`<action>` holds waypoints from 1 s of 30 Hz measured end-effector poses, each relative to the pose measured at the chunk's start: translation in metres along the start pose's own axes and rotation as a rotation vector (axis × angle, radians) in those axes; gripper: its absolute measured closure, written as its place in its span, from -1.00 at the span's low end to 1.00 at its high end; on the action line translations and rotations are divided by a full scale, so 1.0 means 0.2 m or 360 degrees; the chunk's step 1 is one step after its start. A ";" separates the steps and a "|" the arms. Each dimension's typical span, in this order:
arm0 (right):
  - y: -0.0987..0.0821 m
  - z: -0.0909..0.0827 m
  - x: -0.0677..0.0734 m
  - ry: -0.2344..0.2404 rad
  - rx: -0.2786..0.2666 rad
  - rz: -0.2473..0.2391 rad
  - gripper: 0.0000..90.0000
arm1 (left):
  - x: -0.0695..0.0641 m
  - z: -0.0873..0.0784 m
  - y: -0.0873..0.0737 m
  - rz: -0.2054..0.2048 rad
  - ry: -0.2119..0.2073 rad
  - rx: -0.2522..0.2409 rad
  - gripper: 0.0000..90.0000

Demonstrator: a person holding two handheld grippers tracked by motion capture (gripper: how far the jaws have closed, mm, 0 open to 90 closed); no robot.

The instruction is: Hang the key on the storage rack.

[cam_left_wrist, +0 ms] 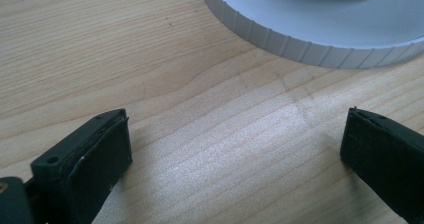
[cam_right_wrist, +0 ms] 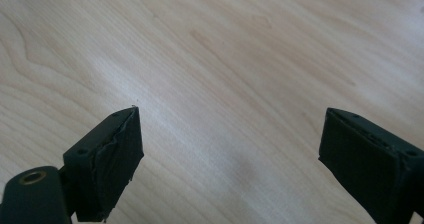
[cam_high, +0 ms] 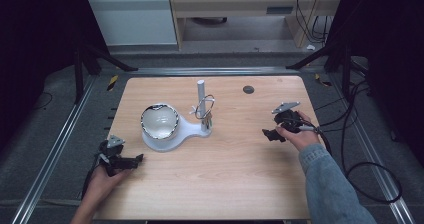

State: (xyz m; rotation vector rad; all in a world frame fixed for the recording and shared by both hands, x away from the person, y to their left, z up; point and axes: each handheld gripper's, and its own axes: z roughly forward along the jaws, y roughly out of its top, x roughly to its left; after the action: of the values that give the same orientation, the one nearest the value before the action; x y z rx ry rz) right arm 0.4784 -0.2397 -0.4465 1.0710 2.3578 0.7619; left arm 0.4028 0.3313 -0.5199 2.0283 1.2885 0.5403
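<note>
A white bowl (cam_high: pixel 159 121) with a dark rim sits on a pale grey stand (cam_high: pixel 187 130) near the table's middle. From that stand rises a white post (cam_high: pixel 200 91) with a wire ring (cam_high: pixel 205 107) hanging beside it. My left gripper (cam_high: pixel 136 158) rests at the table's front left, open, jaws aimed at the stand's ribbed base (cam_left_wrist: pixel 320 34). My right gripper (cam_high: pixel 267 133) hovers low at the right of the table, held in a hand; its jaws stand wide apart over bare wood with nothing between them (cam_right_wrist: pixel 230 144).
The wooden table (cam_high: pixel 225 184) has a small dark round disc (cam_high: pixel 248 89) near its far edge. Black cables (cam_high: pixel 360 149) trail off the right side. Metal frame rails and dark floor surround the table.
</note>
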 end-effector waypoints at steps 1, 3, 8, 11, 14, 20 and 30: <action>-0.02 0.01 0.00 0.0002 0.0005 0.0012 -0.77 | 0.00 0.00 0.00 0.0000 0.0000 0.0000 -1.00; -0.05 0.02 0.00 0.0009 0.0010 0.0031 -0.77 | 0.00 0.00 0.00 0.0000 0.0000 0.0000 -1.00; -0.14 0.06 -0.01 0.0009 0.0011 0.0099 -0.77 | 0.00 0.00 0.00 -0.0002 0.0001 0.0000 -1.00; -0.18 0.08 -0.03 -0.0007 -0.0004 0.0163 -0.77 | 0.00 0.00 0.00 -0.0003 0.0002 0.0000 -1.00; -0.21 0.08 -0.06 -0.0023 -0.0030 0.0229 -0.79 | 0.00 0.00 0.00 -0.0003 0.0002 0.0000 -1.00; -0.23 0.10 -0.12 -0.0056 -0.0069 0.0346 -0.81 | 0.00 0.00 0.00 -0.0004 0.0003 0.0000 -1.00; -0.26 0.17 -0.12 -0.0076 -0.0060 0.0419 -0.89 | 0.00 0.00 0.00 -0.0004 0.0003 0.0000 -1.00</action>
State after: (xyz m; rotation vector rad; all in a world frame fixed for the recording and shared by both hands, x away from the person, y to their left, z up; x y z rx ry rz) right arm 0.4853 -0.2762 -0.5010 1.3853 2.1790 0.8585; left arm 0.4025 0.3311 -0.5200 2.0266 1.2918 0.5412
